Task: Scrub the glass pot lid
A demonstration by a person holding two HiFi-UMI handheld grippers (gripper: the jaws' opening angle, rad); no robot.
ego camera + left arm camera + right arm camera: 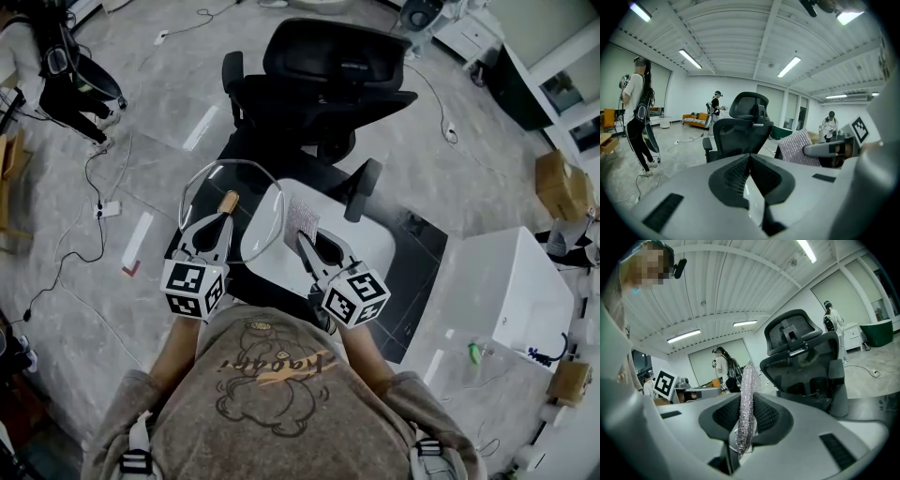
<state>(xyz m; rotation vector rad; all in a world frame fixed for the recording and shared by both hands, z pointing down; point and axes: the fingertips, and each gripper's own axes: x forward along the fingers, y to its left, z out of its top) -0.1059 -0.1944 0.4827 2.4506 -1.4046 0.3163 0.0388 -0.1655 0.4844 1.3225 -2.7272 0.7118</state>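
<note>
Scrubbing seems barely begun: left gripper [221,225] jaws clamp the glass pot lid [208,187], right gripper [303,240] jaws pinch a sparkly scrub cloth [302,216] just beside it

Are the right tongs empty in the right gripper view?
No, the right tongs are shut on a glittery scrubber.

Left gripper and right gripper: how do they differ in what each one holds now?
The left gripper is shut on the glass pot lid; the right gripper is shut on a glittery scrub cloth. The lid is clear and round, with a tan knob; the cloth is silvery and opaque, standing upright between the jaws. Shared: both grippers are closed and point toward the black office chair.
</note>
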